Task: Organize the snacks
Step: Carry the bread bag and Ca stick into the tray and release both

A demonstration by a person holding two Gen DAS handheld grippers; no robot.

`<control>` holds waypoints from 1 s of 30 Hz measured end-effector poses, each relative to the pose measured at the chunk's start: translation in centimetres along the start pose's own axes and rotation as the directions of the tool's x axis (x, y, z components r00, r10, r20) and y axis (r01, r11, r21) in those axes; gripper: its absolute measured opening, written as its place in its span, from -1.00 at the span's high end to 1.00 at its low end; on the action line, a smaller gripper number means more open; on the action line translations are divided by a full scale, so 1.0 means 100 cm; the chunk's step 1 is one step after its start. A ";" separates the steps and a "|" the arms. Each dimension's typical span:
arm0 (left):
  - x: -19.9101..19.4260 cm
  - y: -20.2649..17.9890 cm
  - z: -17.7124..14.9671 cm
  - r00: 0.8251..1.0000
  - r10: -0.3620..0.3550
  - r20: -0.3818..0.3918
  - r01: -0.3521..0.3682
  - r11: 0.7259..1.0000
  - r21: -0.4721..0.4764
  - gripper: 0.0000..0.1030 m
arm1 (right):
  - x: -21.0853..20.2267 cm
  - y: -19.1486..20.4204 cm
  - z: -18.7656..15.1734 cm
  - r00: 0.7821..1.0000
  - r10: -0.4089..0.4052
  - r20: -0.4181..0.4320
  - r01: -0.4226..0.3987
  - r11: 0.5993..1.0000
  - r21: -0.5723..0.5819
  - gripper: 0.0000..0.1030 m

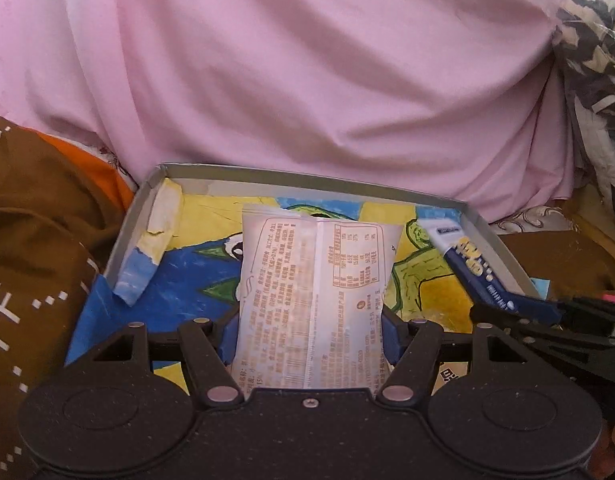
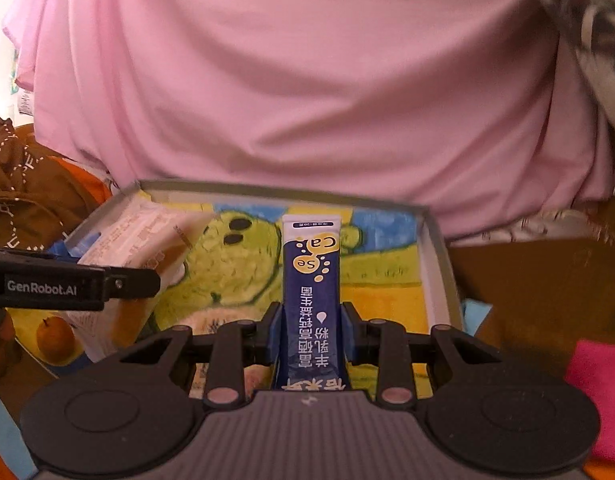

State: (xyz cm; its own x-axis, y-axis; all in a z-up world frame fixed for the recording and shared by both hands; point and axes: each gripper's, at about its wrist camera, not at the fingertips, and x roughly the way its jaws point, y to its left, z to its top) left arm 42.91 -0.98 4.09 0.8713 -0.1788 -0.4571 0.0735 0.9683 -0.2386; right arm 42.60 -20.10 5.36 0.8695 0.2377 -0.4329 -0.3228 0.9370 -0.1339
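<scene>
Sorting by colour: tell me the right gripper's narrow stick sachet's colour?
Dark blue stick sachet, white end, yellow bubbles; right wrist view.

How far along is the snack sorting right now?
Nothing lies loose in the shallow box yet. In hand: the left gripper clamps a white snack packet, and the right gripper clamps a blue stick sachet, both over the box. Left: release both inside. Other snacks aren't visible.
</scene>
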 end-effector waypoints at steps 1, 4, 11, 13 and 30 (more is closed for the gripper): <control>0.001 0.000 0.000 1.000 -0.001 0.000 0.001 1.000 -0.001 -0.30 | 0.002 -0.001 -0.001 1.000 0.004 -0.008 -0.004 1.000 0.008 0.34; 0.006 -0.001 -0.001 1.000 -0.003 -0.007 0.003 1.000 -0.011 -0.30 | 0.005 -0.004 -0.003 1.000 0.008 -0.022 -0.007 1.000 0.023 0.33; 0.008 -0.003 -0.002 1.000 -0.008 -0.024 0.008 1.000 -0.010 -0.32 | 0.010 -0.005 -0.003 0.999 0.001 -0.035 0.000 1.000 0.028 0.27; 0.008 -0.003 -0.001 1.000 -0.012 -0.027 0.012 1.000 -0.022 -0.33 | 0.009 -0.004 -0.003 1.000 0.000 -0.030 0.001 0.999 0.038 0.19; -0.055 -0.012 0.022 0.997 -0.033 0.077 0.039 0.996 -0.074 -0.80 | -0.068 0.002 0.013 0.989 -0.079 0.122 0.081 0.997 -0.011 -0.95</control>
State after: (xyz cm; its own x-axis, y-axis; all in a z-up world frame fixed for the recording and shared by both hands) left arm 39.14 -0.77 8.77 0.9029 -0.1972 -0.3819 0.0713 0.9449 -0.3194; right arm 37.16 -21.17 9.46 0.9316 0.1922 -0.3087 -0.2551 0.9504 -0.1780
